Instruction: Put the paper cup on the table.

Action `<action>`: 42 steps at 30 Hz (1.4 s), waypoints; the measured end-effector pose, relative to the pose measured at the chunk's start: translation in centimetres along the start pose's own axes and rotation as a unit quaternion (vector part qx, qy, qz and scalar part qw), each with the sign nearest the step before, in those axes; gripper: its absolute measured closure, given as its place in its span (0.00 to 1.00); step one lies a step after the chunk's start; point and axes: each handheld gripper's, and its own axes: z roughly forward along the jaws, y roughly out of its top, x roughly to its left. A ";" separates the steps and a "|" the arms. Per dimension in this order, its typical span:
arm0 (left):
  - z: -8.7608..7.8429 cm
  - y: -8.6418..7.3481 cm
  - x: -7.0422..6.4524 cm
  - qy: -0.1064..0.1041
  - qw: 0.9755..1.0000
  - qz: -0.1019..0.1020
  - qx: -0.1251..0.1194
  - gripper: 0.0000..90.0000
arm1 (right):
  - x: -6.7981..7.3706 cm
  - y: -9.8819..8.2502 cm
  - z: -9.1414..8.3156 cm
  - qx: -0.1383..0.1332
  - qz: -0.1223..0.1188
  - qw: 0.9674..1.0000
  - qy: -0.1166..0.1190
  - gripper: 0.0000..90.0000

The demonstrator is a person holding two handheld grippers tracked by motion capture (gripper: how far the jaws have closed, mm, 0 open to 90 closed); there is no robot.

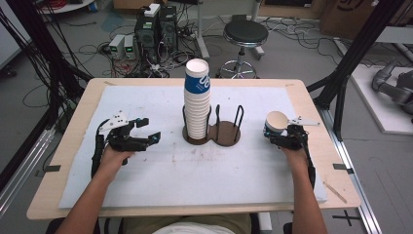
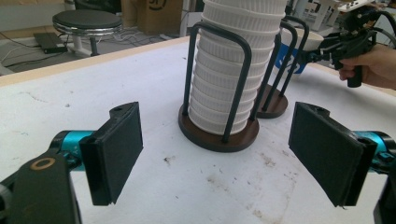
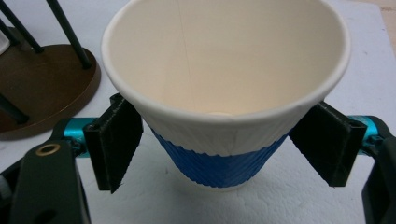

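One cup off the stack and set down at our right, our right gripper's hold let go.

We judge the work as unstacking cups: a single paper cup [image 3: 224, 102] stands upright on the white mat [image 1: 160, 180], well right of the tall stack of cups [image 1: 197, 100] in the two-ring holder [image 1: 226, 132]. Our right gripper [image 1: 281, 137] brackets the cup, its jaws spread off the cup's sides with gaps showing, so nothing is grasped. Our left gripper [image 1: 146, 131] waits wide open and empty left of the stack. Many cups remain; the holder's second ring sits bare. The mat is stained and covers a wooden table [image 1: 311, 105]; beyond lie a stool [image 1: 245, 34], computers [image 1: 156, 29] and tangled cables on grey floor.
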 end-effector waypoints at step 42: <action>-0.4 0.3 -0.2 0.001 0.999 -0.006 -0.032 0.19 | 3.6 1.9 -8.5 -0.112 -0.060 0.989 0.081 0.22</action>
